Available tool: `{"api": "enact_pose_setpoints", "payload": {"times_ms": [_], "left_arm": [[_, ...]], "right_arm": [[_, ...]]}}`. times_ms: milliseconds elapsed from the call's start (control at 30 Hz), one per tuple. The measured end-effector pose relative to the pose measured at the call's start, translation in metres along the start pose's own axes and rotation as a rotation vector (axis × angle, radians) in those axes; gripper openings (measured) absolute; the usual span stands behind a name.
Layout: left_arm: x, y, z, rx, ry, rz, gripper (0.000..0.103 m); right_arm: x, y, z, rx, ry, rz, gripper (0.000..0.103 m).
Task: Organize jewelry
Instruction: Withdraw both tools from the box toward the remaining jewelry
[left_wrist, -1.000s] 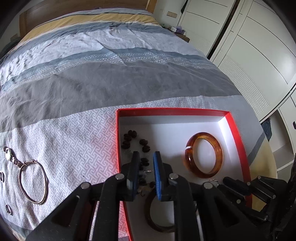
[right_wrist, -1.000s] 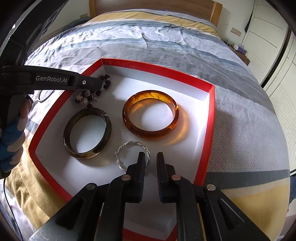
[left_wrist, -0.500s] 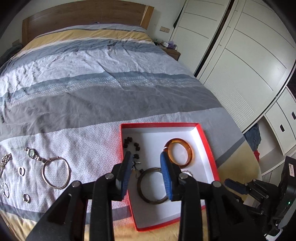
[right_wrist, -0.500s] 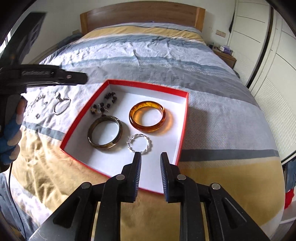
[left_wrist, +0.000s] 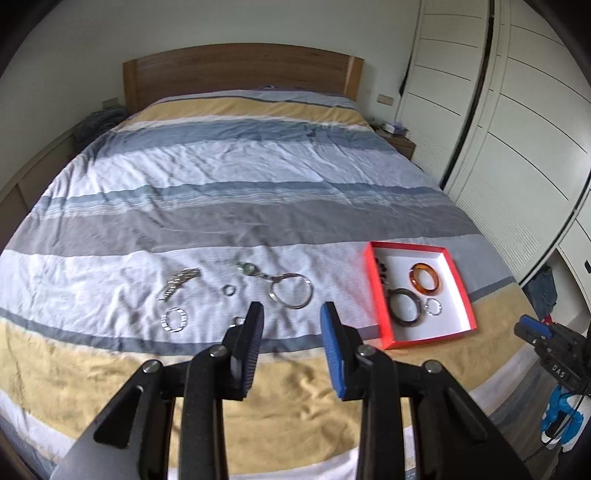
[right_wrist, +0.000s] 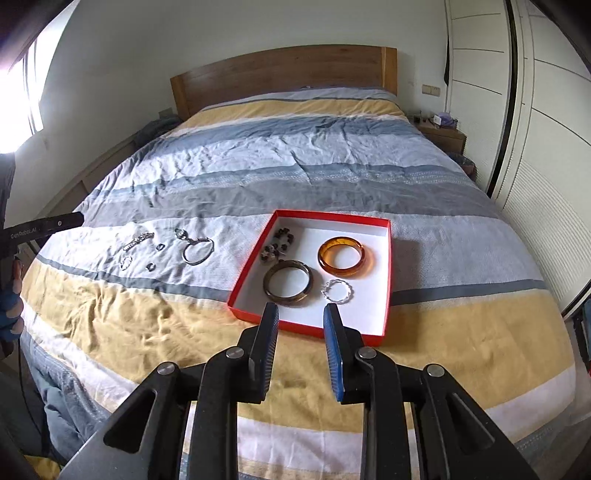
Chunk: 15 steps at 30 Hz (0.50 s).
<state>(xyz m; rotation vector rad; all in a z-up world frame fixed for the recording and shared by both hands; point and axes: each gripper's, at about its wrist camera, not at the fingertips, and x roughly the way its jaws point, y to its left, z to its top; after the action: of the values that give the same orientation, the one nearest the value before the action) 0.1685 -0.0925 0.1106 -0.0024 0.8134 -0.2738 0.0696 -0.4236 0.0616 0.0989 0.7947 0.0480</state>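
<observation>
Currently | left tool apart, empty | right tool apart, empty

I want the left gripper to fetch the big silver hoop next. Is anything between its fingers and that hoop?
Nothing visible. The left gripper is open and empty above the bedspread, and the silver hoop lies just ahead on bare fabric. A small ring sits near the left fingertip, off the direct line.

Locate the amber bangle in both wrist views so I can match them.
Left wrist: amber bangle lies far right, in the far part of the red box.
Right wrist: amber bangle lies just right of centre, in the same box.
Shared landmark: the dark bangle beside it.
</observation>
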Motion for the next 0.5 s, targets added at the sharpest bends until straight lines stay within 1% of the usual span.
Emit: {"api": "enact_pose_setpoints", "payload": {"times_ms": [33,100,167,233,367,500], "left_arm": [[-0.012,0.012,-0.003,-0.014,-0.013,0.019,0.031],[-0.036,0.035,-0.01,-0.045,-0.038,0.055,0.035],[-0.059,0.054,-0.019,-0.071,-0.068,0.087,0.036],[-0.081,0.07,-0.028,-0.097,-0.101,0.112,0.036],[-0.12,0.096,-0.048,-0.149,-0.151,0.116,0.036],[-0.145,0.111,-0.069,-0.18,-0.16,0.118,0.036]], "right_arm": [[-0.007,0.005,-0.001,0.003,-0.01,0.007,0.025],[-0.019,0.014,-0.002,0.003,-0.028,0.017,0.026],[-0.032,0.024,-0.003,-0.003,-0.048,0.025,0.026],[-0.045,0.034,-0.004,-0.009,-0.067,0.031,0.029],[-0.07,0.053,-0.008,-0.015,-0.105,0.047,0.032],[-0.093,0.073,-0.016,-0.031,-0.137,0.055,0.032]]}}
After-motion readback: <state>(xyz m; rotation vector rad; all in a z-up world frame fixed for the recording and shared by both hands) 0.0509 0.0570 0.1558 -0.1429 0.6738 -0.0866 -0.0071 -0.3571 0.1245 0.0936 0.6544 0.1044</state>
